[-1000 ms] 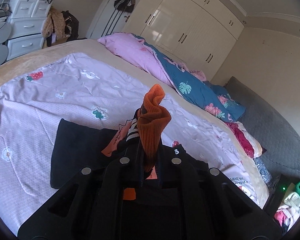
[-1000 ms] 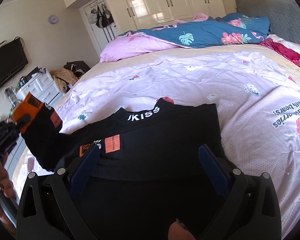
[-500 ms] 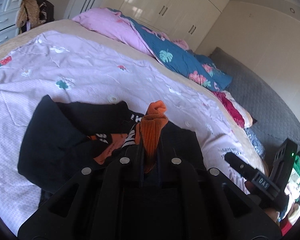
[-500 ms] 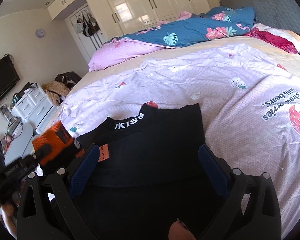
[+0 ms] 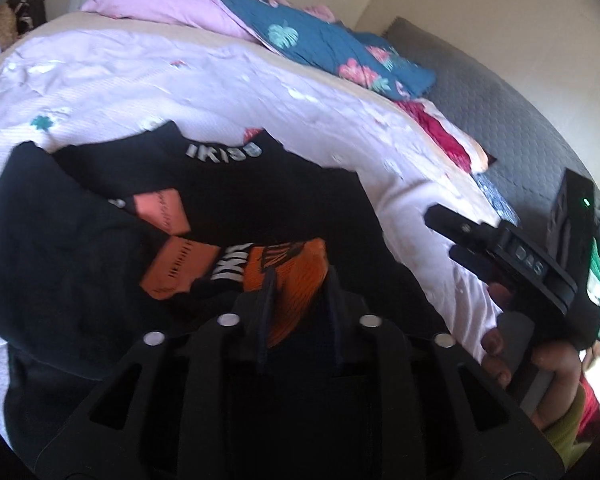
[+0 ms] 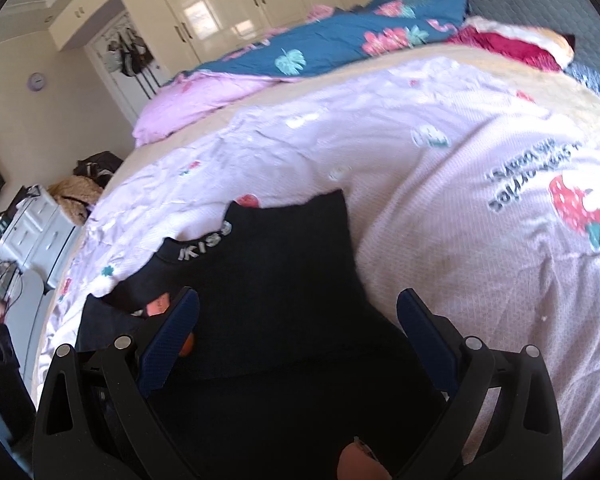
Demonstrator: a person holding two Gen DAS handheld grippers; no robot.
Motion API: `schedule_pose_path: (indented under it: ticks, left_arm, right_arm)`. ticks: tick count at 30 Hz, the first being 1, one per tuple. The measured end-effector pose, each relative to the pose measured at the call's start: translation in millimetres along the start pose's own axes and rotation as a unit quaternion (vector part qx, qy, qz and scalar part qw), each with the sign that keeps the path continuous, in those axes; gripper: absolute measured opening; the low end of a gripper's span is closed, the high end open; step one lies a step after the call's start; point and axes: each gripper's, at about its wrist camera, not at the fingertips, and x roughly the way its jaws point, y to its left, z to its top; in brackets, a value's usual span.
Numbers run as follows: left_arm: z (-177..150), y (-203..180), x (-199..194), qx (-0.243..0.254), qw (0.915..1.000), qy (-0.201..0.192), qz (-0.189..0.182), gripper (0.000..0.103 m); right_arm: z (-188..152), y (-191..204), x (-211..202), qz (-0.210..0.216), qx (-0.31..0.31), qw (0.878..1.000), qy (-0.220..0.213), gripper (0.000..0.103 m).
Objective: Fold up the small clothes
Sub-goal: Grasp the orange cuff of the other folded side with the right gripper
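A small black top (image 5: 260,200) with white collar lettering and orange patches lies on the lilac bedspread (image 5: 180,88); it also shows in the right wrist view (image 6: 284,264). My left gripper (image 5: 298,280) is shut on the orange cuff (image 5: 288,272) of the left sleeve, held low over the middle of the top. My right gripper (image 6: 298,312) is open over the top's right half, holding nothing. It also shows in the left wrist view (image 5: 500,236), at the right, off the garment's edge.
Pink and blue floral bedding (image 6: 320,48) is piled at the far side of the bed. A grey headboard (image 5: 500,96) runs along the right. White drawers (image 6: 36,232) and a cupboard wall (image 6: 240,4) stand beyond the bed.
My left gripper has carried the orange cuff down and across onto the body of the top, so the sleeve now lies folded over it. My right gripper has stayed open over the top.
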Motion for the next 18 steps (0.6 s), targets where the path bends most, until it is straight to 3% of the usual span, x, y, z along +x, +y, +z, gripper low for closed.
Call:
schedule_pose_path:
  ticks: [1, 5, 8, 14, 18]
  left_arm:
    - [-1, -2, 1, 0.004, 1.0000, 0.004, -0.005, 0.033]
    - [2, -2, -5, 0.007, 0.9999, -0.001, -0.015, 0.048]
    - [9, 10, -16, -0.004, 0.9998, -0.020, -0.003, 0.064]
    - [23, 48, -36, -0.023, 0.9920, -0.055, 0.112, 0.083]
    - [29, 76, -53, -0.051, 0.9809, -0.076, 0.172, 0.091]
  right_arm:
    - [0, -3, 2, 0.000, 0.007, 1.000, 0.006, 0.099]
    - [-4, -3, 10, 0.000, 0.003, 1.000, 0.023, 0.098]
    - [-9, 4, 13, 0.016, -0.012, 0.999, 0.039, 0.098]
    - [-32, 37, 29, 0.054, -0.054, 0.993, 0.090, 0.097]
    - [-52, 57, 44, 0.068, -0.069, 0.987, 0.130, 0.078]
